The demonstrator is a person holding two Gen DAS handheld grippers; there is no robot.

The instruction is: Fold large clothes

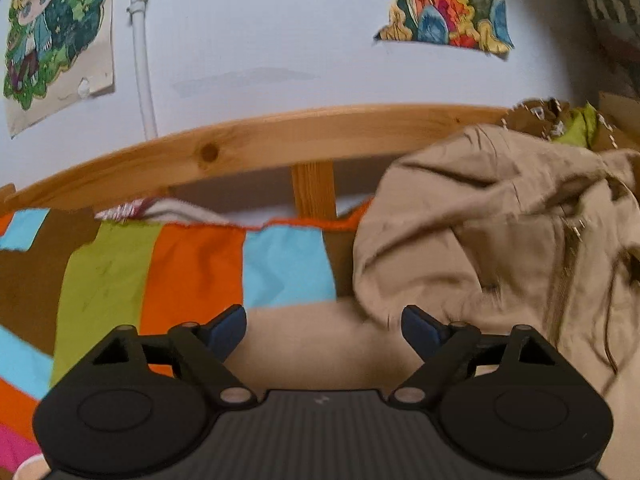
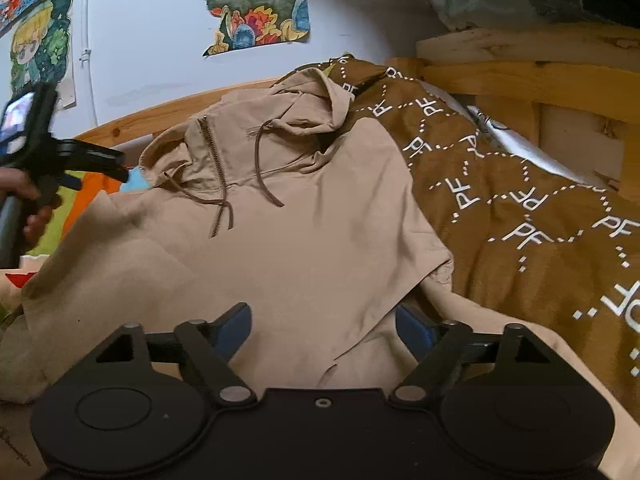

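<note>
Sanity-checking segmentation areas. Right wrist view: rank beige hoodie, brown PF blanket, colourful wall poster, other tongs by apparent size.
1. beige hoodie
2. brown PF blanket, less area showing, partly under the hoodie
3. colourful wall poster
4. left tongs, similar to the poster and nearer the camera, so unsure

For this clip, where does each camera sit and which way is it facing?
Left wrist: on the left gripper, facing the wall and wooden bed rail across a striped blanket; both fingers show, spread, nothing between.
Right wrist: on the right gripper, looking over the beige hoodie to the brown patterned blanket; fingers apart over cloth, with a hand at left.
Shared: hoodie, rail, wall drawings.
</note>
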